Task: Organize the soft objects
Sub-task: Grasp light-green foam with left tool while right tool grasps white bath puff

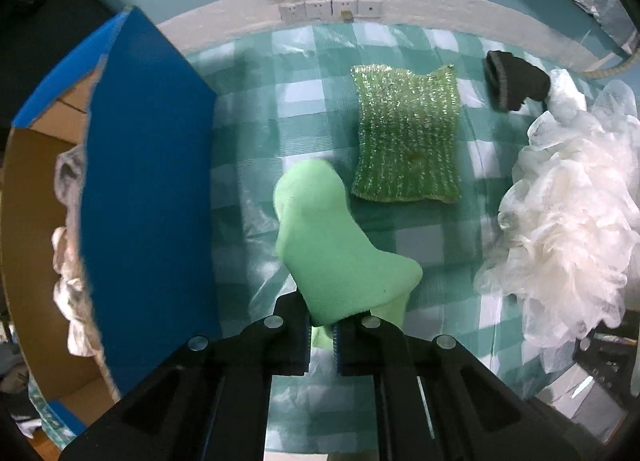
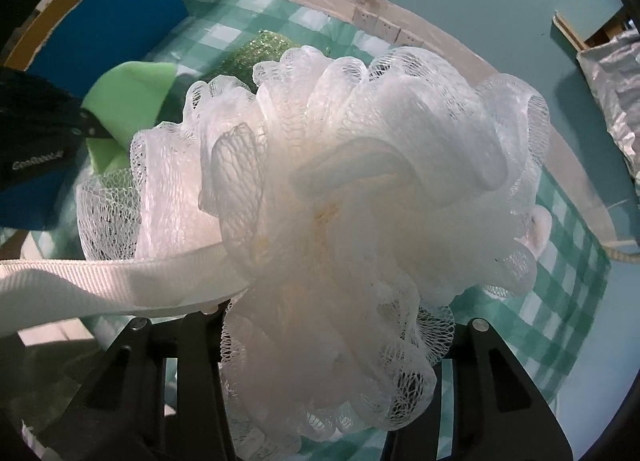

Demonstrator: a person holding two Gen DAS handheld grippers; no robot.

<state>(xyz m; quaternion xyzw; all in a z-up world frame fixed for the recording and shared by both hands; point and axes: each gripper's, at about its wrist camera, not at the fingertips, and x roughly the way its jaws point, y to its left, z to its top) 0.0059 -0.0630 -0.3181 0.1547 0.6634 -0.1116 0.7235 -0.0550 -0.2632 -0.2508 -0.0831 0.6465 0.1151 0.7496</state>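
My left gripper [image 1: 322, 325] is shut on a pale green sock [image 1: 324, 245], which sticks out past the fingertips over the checked tablecloth [image 1: 256, 109]. The same sock [image 2: 132, 97] shows at the left of the right wrist view, beside the left gripper's black body [image 2: 36, 141]. My right gripper [image 2: 332, 341] is shut on a white mesh bath pouf [image 2: 360, 201] that fills most of its view; the pouf's white ribbon loop [image 2: 100, 281] trails left. From the left wrist view, the pouf [image 1: 568, 221] is at the right edge.
An open blue cardboard box [image 1: 148, 181] stands at the left with white crumpled items [image 1: 68, 261] inside. A glittery green scouring pad [image 1: 406, 133] and a black sock [image 1: 514, 81] lie on the cloth further back. Crinkled foil [image 2: 616, 101] hangs at the far right.
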